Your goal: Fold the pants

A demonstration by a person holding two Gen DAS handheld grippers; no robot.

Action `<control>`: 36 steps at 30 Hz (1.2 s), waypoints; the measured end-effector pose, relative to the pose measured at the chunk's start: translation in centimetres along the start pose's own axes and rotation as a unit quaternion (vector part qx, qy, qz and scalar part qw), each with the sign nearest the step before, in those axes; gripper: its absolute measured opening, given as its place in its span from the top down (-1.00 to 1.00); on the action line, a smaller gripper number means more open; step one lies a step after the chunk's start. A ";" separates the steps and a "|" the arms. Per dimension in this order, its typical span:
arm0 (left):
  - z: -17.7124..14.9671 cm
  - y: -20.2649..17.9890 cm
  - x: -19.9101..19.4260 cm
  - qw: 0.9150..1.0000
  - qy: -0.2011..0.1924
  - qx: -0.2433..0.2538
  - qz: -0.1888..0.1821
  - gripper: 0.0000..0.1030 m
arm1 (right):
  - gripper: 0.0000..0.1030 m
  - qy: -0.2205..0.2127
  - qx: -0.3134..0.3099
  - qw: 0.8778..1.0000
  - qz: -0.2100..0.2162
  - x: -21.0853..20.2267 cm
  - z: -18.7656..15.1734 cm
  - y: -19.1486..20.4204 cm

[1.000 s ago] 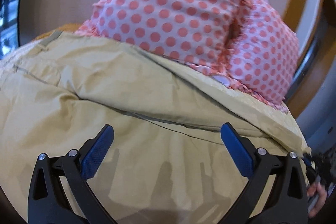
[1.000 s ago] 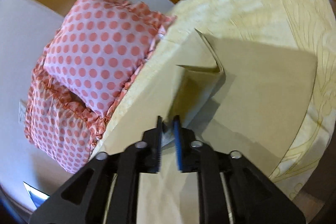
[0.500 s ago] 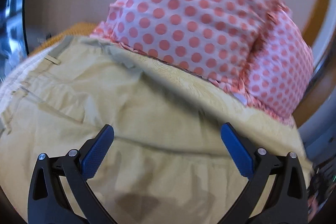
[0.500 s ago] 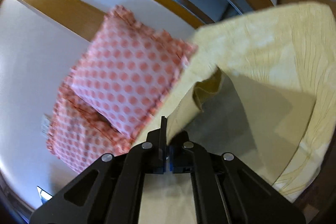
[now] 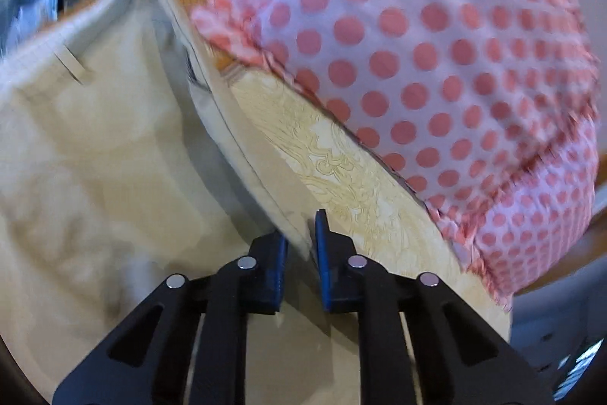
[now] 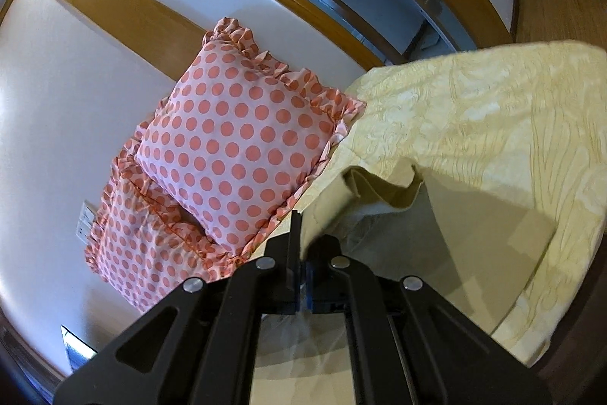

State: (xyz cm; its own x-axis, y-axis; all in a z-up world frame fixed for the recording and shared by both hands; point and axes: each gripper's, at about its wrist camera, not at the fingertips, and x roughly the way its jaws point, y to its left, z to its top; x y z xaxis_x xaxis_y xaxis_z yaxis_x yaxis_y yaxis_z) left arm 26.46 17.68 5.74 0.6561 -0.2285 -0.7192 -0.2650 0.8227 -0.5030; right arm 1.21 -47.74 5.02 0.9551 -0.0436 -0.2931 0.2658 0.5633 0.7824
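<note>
- Left gripper (image 5: 299,245), spread wide a second ago, is now pinched on the pants (image 5: 114,158) edge
- Right gripper (image 6: 301,255) is kept clamped on cloth; both edges should be lifted level, kept off the pillow (image 6: 242,147)

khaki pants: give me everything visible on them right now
The pants are light khaki, thin woven cloth, creased. A belt loop and waistband seam show at upper left in the left wrist view. They lie partly on the yellow patterned bedspread, with one part lifted. The left claw is shut on a seamed edge; the right claw pinches another raised edge. The polka-dot pillows sit just beyond.
</note>
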 end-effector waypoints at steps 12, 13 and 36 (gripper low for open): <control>-17.6 5.4 -14.6 0.995 -0.043 0.074 0.042 0.73 | 0.97 0.039 0.008 0.993 -0.113 -0.3 0.0 -5.9; -18.7 6.0 -14.6 0.996 -0.037 0.067 0.045 0.73 | 0.97 0.041 0.012 0.992 -0.118 -0.4 -0.2 -6.3; -25.1 6.5 -19.1 0.989 -0.086 0.115 0.042 0.52 | 0.09 0.013 -0.010 0.985 -0.169 -3.9 -0.5 -7.3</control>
State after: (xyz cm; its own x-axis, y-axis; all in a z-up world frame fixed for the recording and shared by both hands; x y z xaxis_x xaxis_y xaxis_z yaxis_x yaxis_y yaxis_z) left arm -5.53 14.38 4.22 0.7551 -0.0791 -0.6508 -0.1685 0.9360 -0.3092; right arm -4.52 -51.28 0.19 0.8083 -0.2114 -0.5495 0.5659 0.5365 0.6261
